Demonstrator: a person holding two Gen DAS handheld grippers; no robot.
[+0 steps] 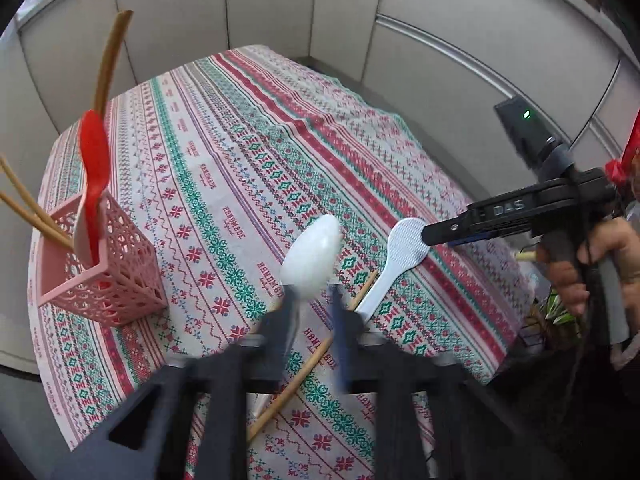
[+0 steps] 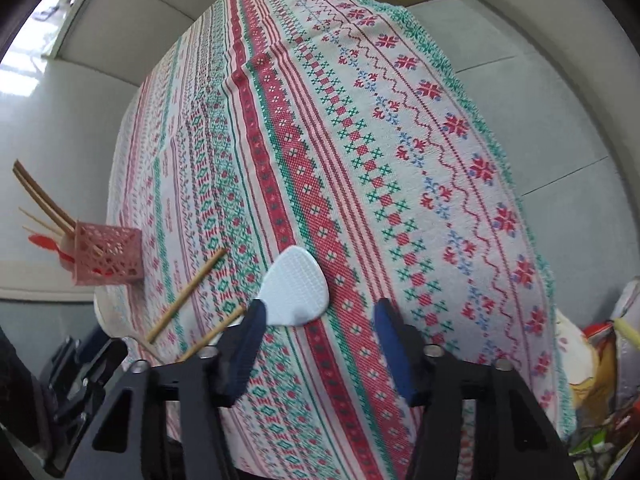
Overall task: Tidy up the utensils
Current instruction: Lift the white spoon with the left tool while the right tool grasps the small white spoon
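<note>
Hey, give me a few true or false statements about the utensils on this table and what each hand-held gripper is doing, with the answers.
1. The left hand-held gripper is shut on a white spoon. True.
2. The pink holder is empty. False: it already holds a red spoon and chopsticks.
3. The white rice paddle lies on the tablecloth. True.
4. The right hand-held gripper is clamped on the rice paddle. False: its jaws stand apart and the pads do not press on it.
5. A loose chopstick lies on the cloth outside the holder. True.
</note>
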